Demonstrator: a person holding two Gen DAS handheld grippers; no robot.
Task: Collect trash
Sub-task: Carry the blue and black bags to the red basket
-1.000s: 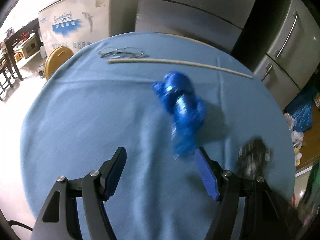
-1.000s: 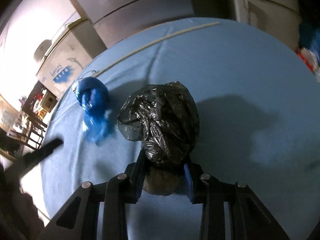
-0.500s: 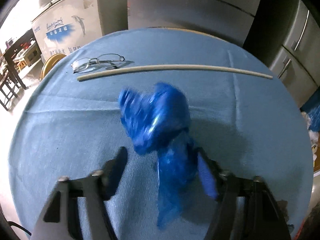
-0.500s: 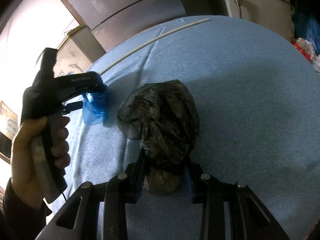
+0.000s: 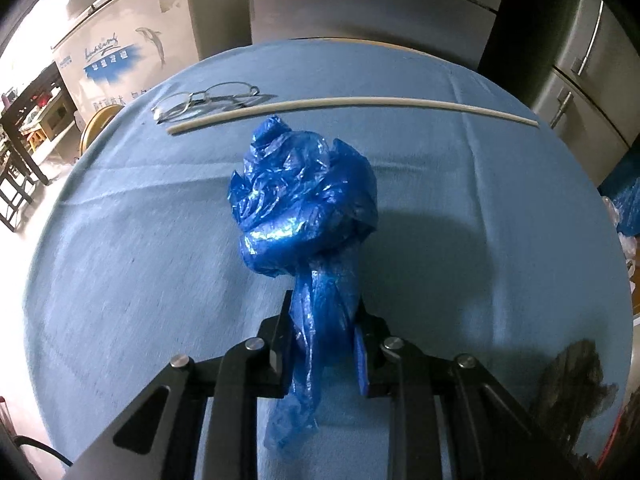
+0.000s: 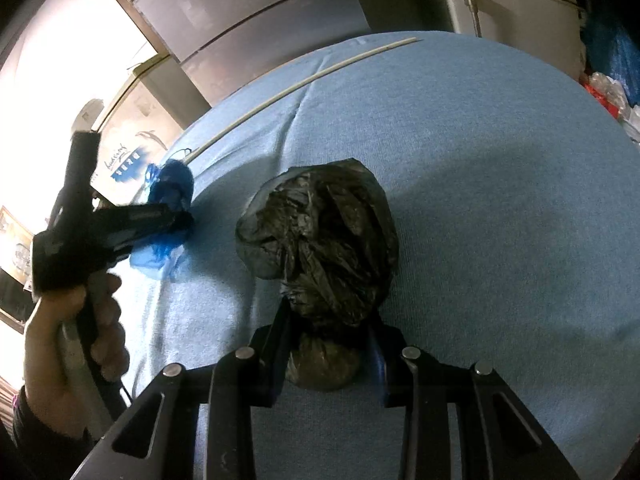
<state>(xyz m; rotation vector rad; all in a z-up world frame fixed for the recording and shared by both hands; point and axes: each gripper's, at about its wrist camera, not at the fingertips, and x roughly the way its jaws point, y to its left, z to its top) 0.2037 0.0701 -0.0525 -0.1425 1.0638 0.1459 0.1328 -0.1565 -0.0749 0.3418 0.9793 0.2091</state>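
Note:
A crumpled blue plastic bag [image 5: 304, 204] lies on the round table's blue cloth [image 5: 140, 260]. My left gripper [image 5: 322, 312] is shut on the bag's twisted tail, and the knotted bulk bulges out ahead of the fingertips. In the right wrist view the same blue plastic bag [image 6: 170, 188] shows at the left, pinched by the left gripper [image 6: 182, 218] in a person's hand [image 6: 68, 344]. My right gripper [image 6: 328, 312] is shut on the neck of a crumpled black plastic bag [image 6: 320, 236], which rests on the cloth [image 6: 500, 200].
A long pale stick [image 5: 352, 106] and a pair of glasses [image 5: 204, 98] lie at the table's far side. Steel cabinets [image 5: 360, 4] and a white chest freezer [image 5: 120, 52] stand behind. More bags are piled on the floor at the right [image 6: 612, 80].
My left gripper moved in over the blue bag and its jaws went from wide open to shut on the tail. The right gripper held the black bag still.

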